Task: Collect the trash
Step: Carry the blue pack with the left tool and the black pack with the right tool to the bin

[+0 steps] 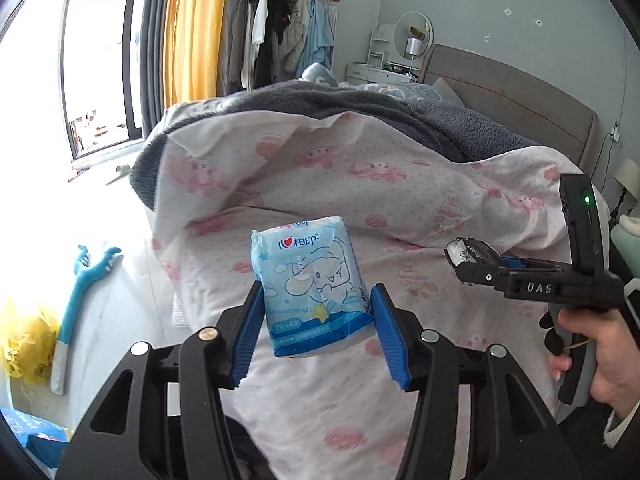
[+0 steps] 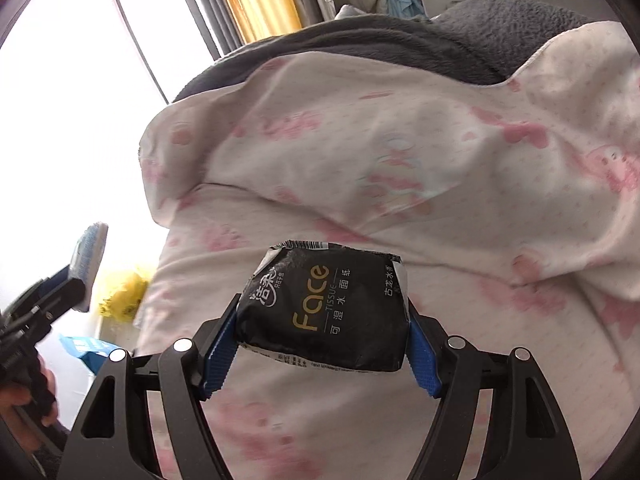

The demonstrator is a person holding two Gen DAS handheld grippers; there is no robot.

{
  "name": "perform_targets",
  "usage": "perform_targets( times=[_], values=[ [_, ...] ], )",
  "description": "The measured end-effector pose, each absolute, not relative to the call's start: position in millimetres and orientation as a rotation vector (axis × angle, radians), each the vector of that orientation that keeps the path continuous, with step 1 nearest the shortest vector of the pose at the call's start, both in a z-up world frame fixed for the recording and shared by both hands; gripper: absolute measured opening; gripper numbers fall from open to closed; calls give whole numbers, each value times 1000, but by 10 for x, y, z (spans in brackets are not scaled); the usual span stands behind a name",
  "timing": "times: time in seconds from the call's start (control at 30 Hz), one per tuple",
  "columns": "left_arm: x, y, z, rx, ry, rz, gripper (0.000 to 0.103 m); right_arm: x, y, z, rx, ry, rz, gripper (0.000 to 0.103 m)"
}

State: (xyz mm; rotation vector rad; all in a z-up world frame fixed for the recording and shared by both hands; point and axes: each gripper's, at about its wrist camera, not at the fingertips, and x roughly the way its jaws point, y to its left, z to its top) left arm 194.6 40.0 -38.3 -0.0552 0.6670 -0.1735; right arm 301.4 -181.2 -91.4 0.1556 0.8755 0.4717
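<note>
My left gripper [image 1: 316, 304] is shut on a light blue tissue pack [image 1: 308, 284] with a cartoon print, held upright above the pink-patterned quilt [image 1: 400, 200]. My right gripper [image 2: 320, 320] is shut on a black "Face" tissue pack [image 2: 324, 312], held above the same quilt [image 2: 400, 140]. In the left wrist view the right gripper [image 1: 472, 258] shows at the right with the black pack [image 1: 470, 252] in it. In the right wrist view the left gripper's blue pack [image 2: 90, 256] shows at the left edge.
A grey blanket [image 1: 360, 100] lies over the bed's far side. A yellow plastic bag [image 1: 24, 344] and a blue back-scratcher toy [image 1: 80, 292] lie on the floor at left. A blue box [image 2: 86, 350] sits by the bed. A window and clothes rack stand behind.
</note>
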Motion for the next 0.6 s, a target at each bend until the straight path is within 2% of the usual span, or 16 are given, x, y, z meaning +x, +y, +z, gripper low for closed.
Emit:
perform_targets(
  times=[0.6],
  values=[
    [1533,887,-688,-85,752,-81,57,2215,-1258,-561,129,794,560,74]
  ],
)
